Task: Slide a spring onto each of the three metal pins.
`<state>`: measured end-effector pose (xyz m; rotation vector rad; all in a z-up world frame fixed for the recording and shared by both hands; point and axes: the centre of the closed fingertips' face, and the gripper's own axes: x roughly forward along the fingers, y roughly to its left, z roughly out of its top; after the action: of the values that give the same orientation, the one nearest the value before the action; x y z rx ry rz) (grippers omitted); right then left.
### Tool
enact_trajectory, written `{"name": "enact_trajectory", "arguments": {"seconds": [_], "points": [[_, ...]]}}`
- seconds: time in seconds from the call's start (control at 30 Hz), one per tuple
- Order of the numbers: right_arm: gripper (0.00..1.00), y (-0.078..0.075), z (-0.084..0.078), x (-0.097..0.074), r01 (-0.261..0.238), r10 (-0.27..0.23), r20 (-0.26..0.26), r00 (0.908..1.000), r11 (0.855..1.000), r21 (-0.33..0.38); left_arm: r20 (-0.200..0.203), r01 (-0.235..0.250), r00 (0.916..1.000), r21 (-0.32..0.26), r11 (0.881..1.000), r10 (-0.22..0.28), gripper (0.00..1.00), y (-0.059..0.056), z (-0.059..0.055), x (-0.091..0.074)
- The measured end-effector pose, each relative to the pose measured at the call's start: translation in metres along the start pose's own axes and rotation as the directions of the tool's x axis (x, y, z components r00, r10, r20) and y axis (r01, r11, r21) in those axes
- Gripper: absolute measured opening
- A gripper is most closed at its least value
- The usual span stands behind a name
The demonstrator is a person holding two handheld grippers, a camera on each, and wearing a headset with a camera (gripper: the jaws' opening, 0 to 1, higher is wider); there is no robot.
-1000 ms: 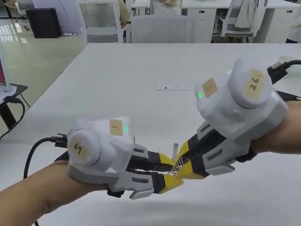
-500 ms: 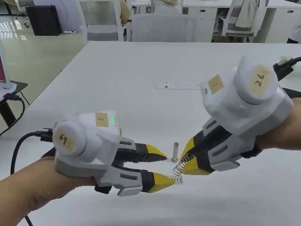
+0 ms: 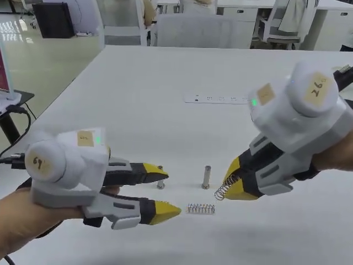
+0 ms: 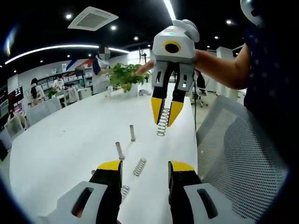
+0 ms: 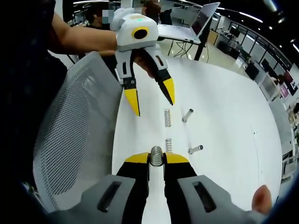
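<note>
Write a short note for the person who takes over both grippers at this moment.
Left gripper: open, holding nothing.
Right gripper: shut on a spring, lifted off the table.
Two pins stand upright and bare: first pin beside the right gripper, second pin by the left jaws.
A loose spring lies between the grippers; another spring lies nearer the left gripper.
Done: no pin in view carries a spring.
Left: every pin.

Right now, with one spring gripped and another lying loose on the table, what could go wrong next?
The right gripper holds its spring tilted, so it might miss or topple the upright pin. The loose spring lies close by the open left gripper; a nudge could roll it away.
</note>
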<state>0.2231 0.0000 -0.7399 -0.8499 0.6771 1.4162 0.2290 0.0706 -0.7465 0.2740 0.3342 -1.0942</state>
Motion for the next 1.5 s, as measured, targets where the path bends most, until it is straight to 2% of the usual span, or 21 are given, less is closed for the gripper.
{"name": "enact_trajectory", "arguments": {"seconds": [0.3, 0.7, 0.93, 1.1, 1.33, 1.5], "points": [[0.08, -0.011, -0.010, -0.007, 0.020, -0.019, -0.022, 0.9996, 1.000, 0.023, 0.025, -0.075, 0.9968, -0.061, 0.995, 0.076, 0.40, 0.013, -0.009, -0.014], [0.08, -0.029, -0.022, -0.019, 0.054, -0.052, -0.044, 0.9977, 0.997, 0.053, 0.029, -0.141, 0.9889, -0.123, 0.982, 0.146, 0.53, 0.023, -0.023, -0.025], [0.08, -0.045, -0.031, -0.027, 0.083, -0.079, -0.059, 0.9951, 0.994, 0.071, 0.024, -0.161, 0.9857, -0.151, 0.975, 0.167, 0.58, 0.022, -0.030, -0.025], [0.08, -0.058, -0.037, -0.032, 0.105, -0.098, -0.076, 0.9922, 0.991, 0.082, 0.026, -0.163, 0.9853, -0.154, 0.975, 0.169, 0.62, 0.018, -0.030, -0.025], [0.08, -0.074, -0.053, -0.032, 0.121, -0.108, -0.130, 0.9856, 0.988, 0.094, 0.023, -0.168, 0.9844, -0.157, 0.973, 0.174, 0.65, 0.018, -0.031, -0.023], [0.08, -0.085, -0.068, -0.029, 0.129, -0.109, -0.181, 0.9775, 0.986, 0.104, 0.023, -0.170, 0.9842, -0.158, 0.973, 0.175, 0.66, 0.015, -0.032, -0.022]]}}
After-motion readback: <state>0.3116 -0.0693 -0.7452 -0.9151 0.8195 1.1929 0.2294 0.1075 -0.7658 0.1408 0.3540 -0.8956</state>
